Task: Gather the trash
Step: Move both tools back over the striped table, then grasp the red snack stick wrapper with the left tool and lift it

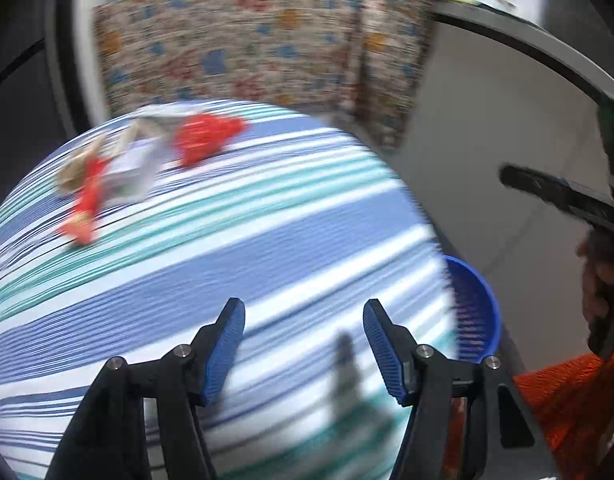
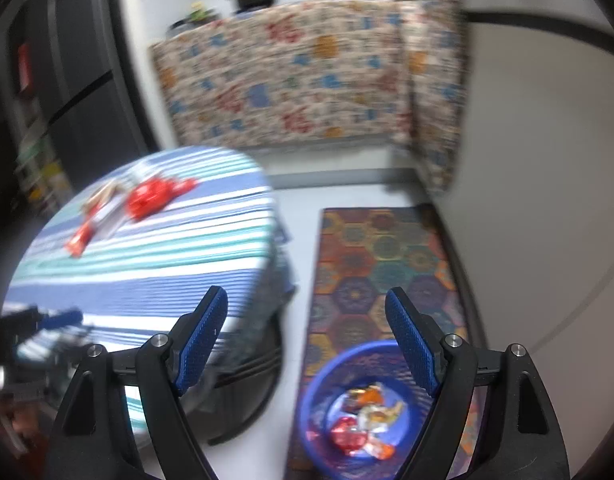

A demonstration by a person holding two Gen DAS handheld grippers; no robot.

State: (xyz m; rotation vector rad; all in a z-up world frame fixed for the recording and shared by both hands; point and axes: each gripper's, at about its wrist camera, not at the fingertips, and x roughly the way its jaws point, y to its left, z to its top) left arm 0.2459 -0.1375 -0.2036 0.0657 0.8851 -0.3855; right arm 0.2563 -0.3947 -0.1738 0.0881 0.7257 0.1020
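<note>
Both your hand-held grippers, left [image 1: 305, 344] and right [image 2: 307, 340], are released and empty, wrappers [image 1: 107, 168] remaining on the striped tabletop [image 1: 227, 240].

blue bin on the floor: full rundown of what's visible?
The blue bin is a round, open-topped plastic basket with perforated walls. It stands upright on the patterned floor mat, beside the striped table and below its edge. Inside lie several crumpled wrappers, red, orange and white. The right gripper is above it, jaws open and empty; nothing touches its rim. The left wrist view shows only part of its wall.
</note>
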